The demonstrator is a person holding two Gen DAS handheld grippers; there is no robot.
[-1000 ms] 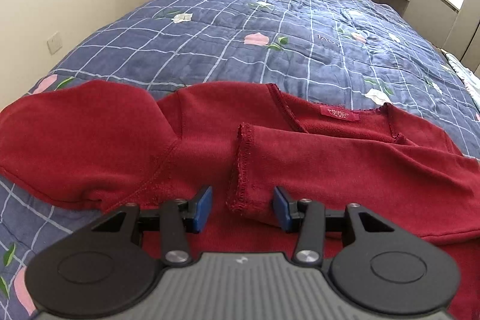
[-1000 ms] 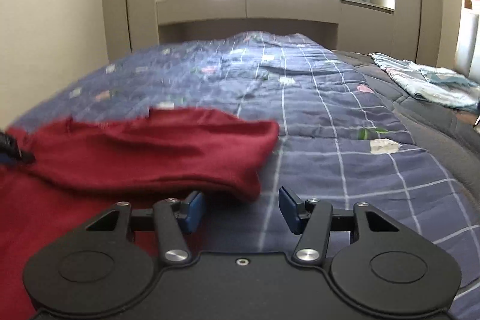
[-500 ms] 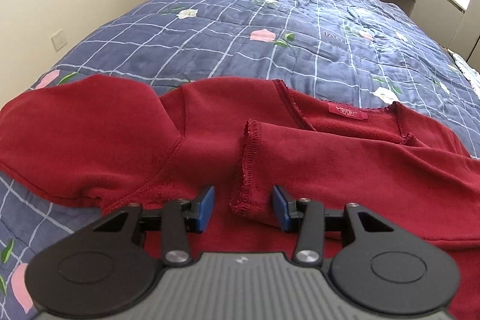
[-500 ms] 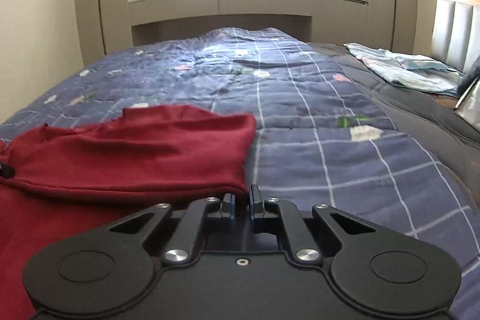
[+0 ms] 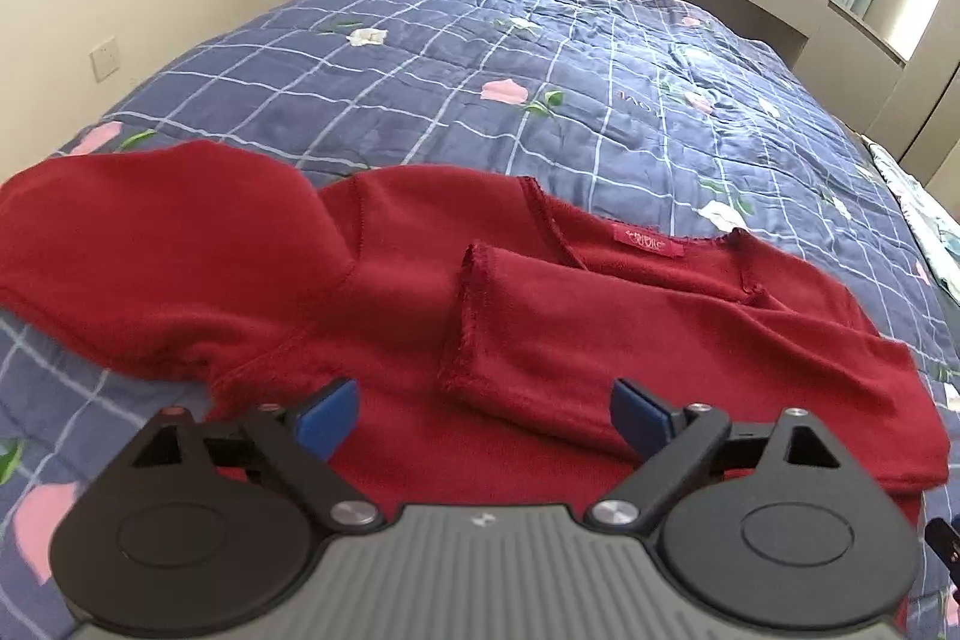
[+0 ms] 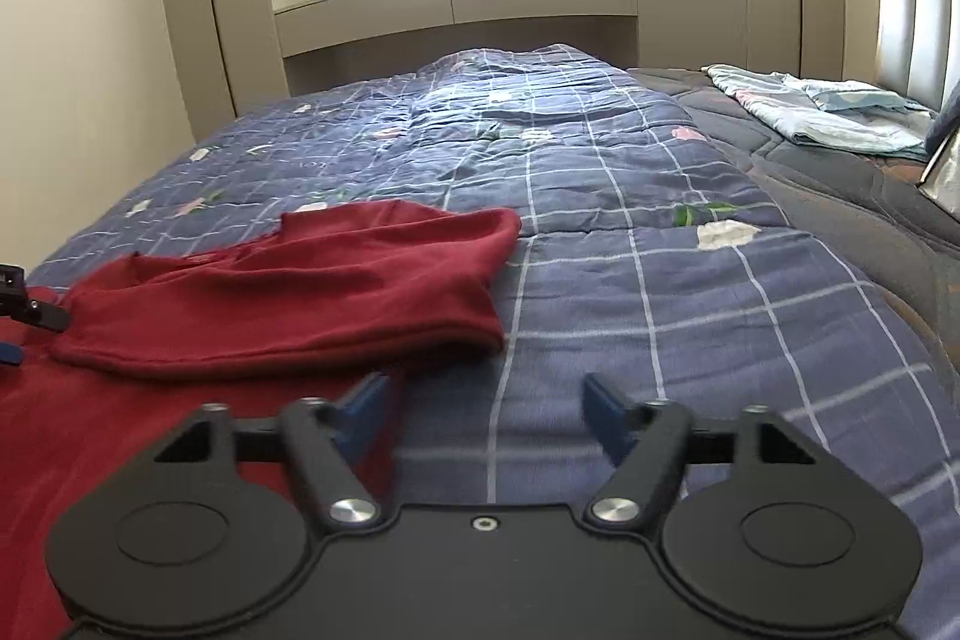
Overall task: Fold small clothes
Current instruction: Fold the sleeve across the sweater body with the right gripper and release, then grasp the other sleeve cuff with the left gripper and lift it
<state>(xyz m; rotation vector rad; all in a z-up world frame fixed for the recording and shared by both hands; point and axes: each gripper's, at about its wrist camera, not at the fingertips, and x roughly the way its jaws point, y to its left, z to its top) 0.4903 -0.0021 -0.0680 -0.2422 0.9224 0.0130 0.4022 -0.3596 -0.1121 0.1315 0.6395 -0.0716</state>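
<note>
A dark red long-sleeved top [image 5: 384, 268] lies flat on the bed, neck label up. One sleeve [image 5: 660, 334] is folded across its chest, its cuff near the middle. The other sleeve [image 5: 150, 244] lies bunched out to the left. My left gripper [image 5: 483, 415] is open wide and empty, just above the top's lower body, with the folded cuff between its blue fingertips. In the right wrist view the top [image 6: 288, 292] lies at the left. My right gripper [image 6: 486, 409] is open and empty over the top's right edge and the quilt.
The bed has a blue checked quilt with flowers [image 6: 600, 196]. A dark grey quilt [image 6: 840, 196] and folded pale blue bedding [image 6: 822, 118] lie at the far right by the headboard [image 6: 918, 16]. A wall with a socket [image 5: 105, 55] runs along the left.
My right gripper shut half a second ago and has opened again, drawing back slightly from the folded sleeve. My left gripper has opened wider and pulled back a little.
</note>
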